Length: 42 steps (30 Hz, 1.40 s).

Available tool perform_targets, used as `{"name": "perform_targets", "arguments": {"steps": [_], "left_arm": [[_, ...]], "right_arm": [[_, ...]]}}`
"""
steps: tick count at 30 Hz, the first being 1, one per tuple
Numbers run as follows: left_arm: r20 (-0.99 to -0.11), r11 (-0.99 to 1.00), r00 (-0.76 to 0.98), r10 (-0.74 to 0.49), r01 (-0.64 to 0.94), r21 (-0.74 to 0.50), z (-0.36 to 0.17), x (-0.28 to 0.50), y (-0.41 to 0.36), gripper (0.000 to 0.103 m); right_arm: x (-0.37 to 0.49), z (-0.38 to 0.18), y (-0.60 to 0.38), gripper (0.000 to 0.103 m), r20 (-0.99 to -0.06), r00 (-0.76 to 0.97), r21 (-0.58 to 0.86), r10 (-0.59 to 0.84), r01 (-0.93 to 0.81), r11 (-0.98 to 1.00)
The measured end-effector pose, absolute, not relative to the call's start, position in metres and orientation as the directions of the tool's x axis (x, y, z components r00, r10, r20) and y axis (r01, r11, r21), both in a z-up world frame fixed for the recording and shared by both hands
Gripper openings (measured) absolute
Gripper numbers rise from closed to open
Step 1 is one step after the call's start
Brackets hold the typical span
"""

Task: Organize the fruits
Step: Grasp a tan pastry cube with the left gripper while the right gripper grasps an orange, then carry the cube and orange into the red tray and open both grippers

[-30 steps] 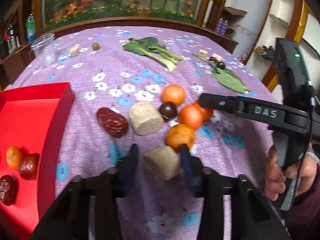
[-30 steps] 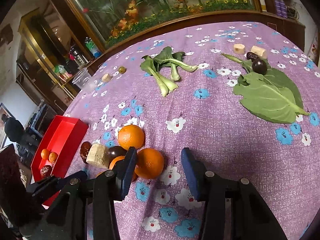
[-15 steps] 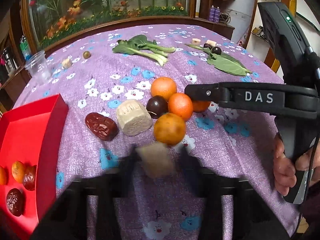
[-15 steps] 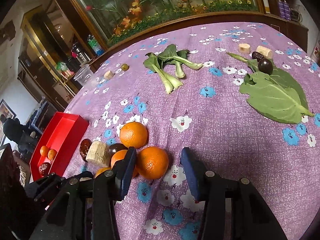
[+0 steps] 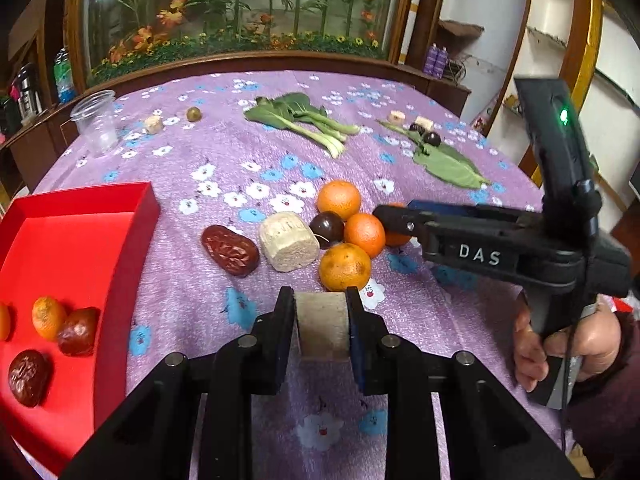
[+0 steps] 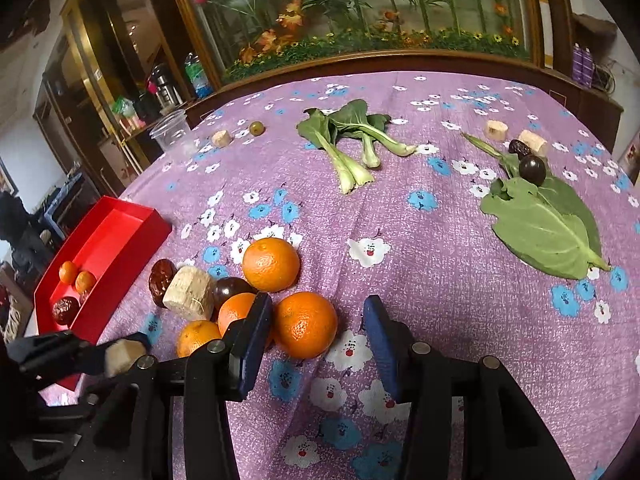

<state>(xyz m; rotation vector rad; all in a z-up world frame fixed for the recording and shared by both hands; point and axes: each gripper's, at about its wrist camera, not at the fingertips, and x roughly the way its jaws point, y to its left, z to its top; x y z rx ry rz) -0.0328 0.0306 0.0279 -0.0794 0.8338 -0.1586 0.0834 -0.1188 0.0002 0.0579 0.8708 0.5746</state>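
Beside the red tray (image 5: 132, 216), I have my left tool (image 5: 321, 330) pinching the beige chunk (image 5: 322, 330) clear for sorting, while my right tool (image 6: 316, 334), narrowing yet unclamped, straddles an orange (image 6: 306, 324) on the table (image 6: 440, 264).

The only readable text is "DAS", in pale capital letters on the black side of the right gripper (image 5: 394, 222), at the right of the left wrist view.

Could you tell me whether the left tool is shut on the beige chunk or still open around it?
Shut on it: the left tool has both pads pressed flat against the beige chunk, no gap showing.
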Motion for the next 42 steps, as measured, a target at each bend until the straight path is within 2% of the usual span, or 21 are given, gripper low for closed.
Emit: {"name": "perform_targets", "arguments": {"steps": [1,6,16,25,35,42], "left_arm": [[-0.725,0.985,0.667,-0.173,0.1,-0.142,0.03,-0.036,0.034,0.024],[-0.704,0.984,0.694,-0.149,0.033,-0.176,0.039,-0.055,0.059,0.024],[-0.668,0.958,0.744,0.011,-0.199,-0.207,0.054,-0.108,0.155,0.024],[-0.67,0.89,0.728,0.145,-0.391,-0.233,0.051,-0.141,0.239,0.024],[-0.705,0.871,0.689,0.167,-0.439,-0.222,0.035,-0.135,0.271,0.024],[-0.713,0.883,0.683,0.159,-0.422,-0.207,0.031,-0.127,0.275,0.024]], "right_arm": [[0.083,0.001,-0.119,0.034,-0.704,0.494,0.285,0.511,-0.462,0.84],[0.07,0.006,-0.112,0.033,-0.701,0.532,0.212,0.475,-0.481,0.851],[0.05,0.045,-0.118,0.033,-0.647,0.552,0.282,0.526,-0.467,0.838],[0.025,0.077,-0.037,0.034,-0.639,0.446,0.303,0.627,-0.604,0.737],[0.023,0.073,0.083,0.034,-0.675,0.279,0.338,0.683,-0.706,0.622],[0.033,0.042,0.156,0.034,-0.723,0.171,0.374,0.67,-0.718,0.587]]}}
